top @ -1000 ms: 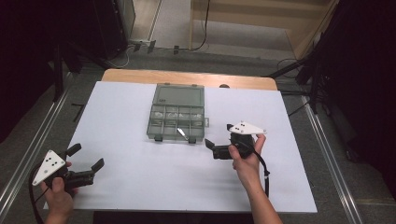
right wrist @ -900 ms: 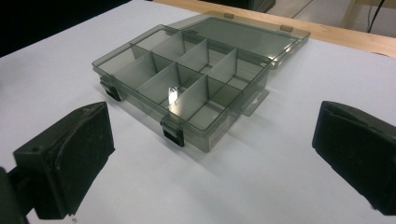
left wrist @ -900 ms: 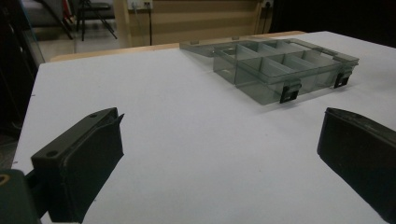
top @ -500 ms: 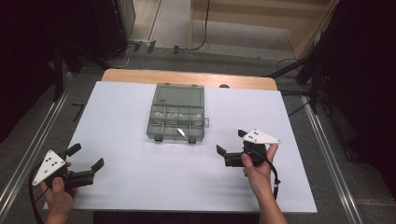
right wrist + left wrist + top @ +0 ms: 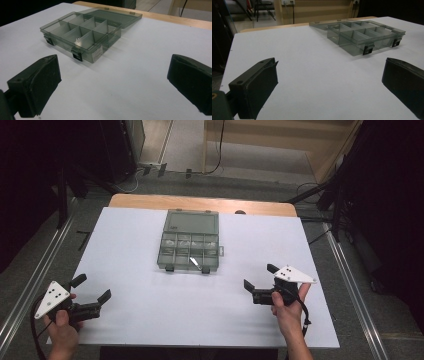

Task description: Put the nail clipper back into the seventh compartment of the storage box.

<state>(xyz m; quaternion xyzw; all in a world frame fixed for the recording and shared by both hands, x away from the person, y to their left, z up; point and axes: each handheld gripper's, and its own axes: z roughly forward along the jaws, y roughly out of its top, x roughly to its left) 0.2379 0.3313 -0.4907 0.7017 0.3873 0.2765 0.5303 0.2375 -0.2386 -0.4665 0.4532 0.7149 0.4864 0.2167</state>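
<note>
Both tongs (image 5: pixel 91 288) (image 5: pixel 257 277) agape; organizer box (image 5: pixel 189 246) contents indistinct.

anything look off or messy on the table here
Nothing stands out. The smoky clear plastic compartment box sits flat and square on the white table, lid laid open behind it, one small silvery piece inside. Left gripper and right gripper are open, holding nothing.

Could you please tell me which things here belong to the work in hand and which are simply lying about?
Part of the work:
- smoky clear plastic compartment box, lid open flat behind it
- small silvery piece in a front compartment
- left claw, open, holding nothing
- right claw, open, holding nothing

Just lying about:
- white table sheet
- wooden table edge
- cables on the floor
</note>
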